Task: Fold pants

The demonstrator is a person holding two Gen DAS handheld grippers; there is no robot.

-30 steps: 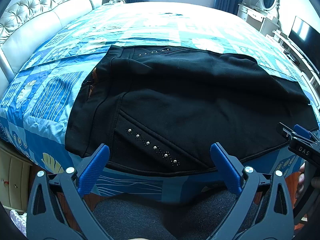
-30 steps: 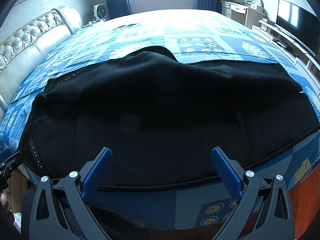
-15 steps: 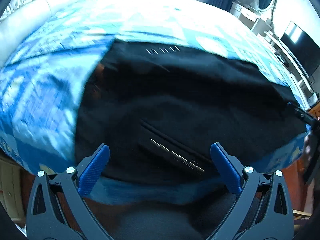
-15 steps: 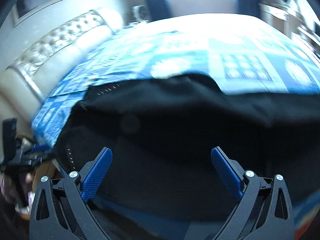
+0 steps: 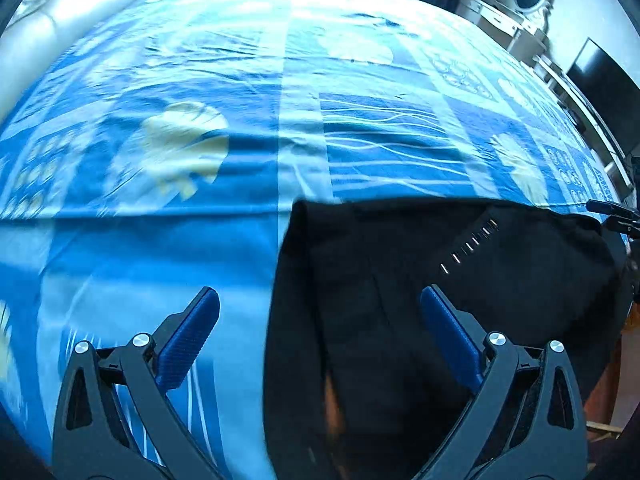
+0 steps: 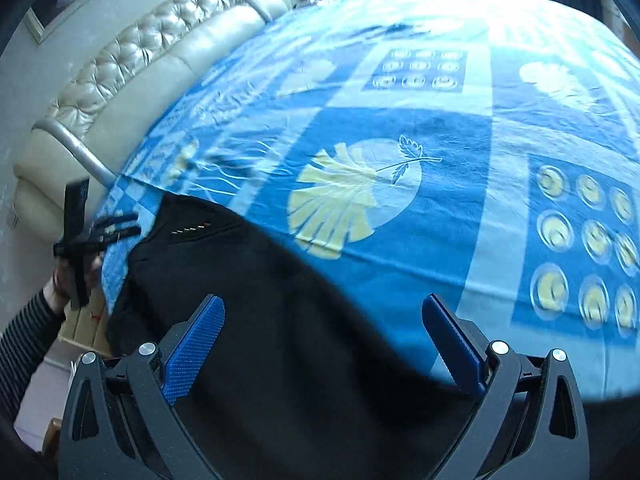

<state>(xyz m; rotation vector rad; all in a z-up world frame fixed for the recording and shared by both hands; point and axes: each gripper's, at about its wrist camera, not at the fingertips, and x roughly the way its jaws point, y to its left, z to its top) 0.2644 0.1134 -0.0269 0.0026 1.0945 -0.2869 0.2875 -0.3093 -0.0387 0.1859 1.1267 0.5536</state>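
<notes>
Both grippers swung apart since before, black pants (image 5: pixel 460 300) now lower right of left view, left gripper (image 5: pixel 320 332) spread wide, right gripper (image 6: pixel 324 340) spread wide too, blue bedspread (image 6: pixel 460 152) behind.

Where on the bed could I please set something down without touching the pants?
The far half of the bedspread, between the pants and the headboard side, lies bare. In the left view, the near strip left of the pants is bare too. The near edge is crowded: the pants cover it, with the open left tool and right tool over them.
</notes>
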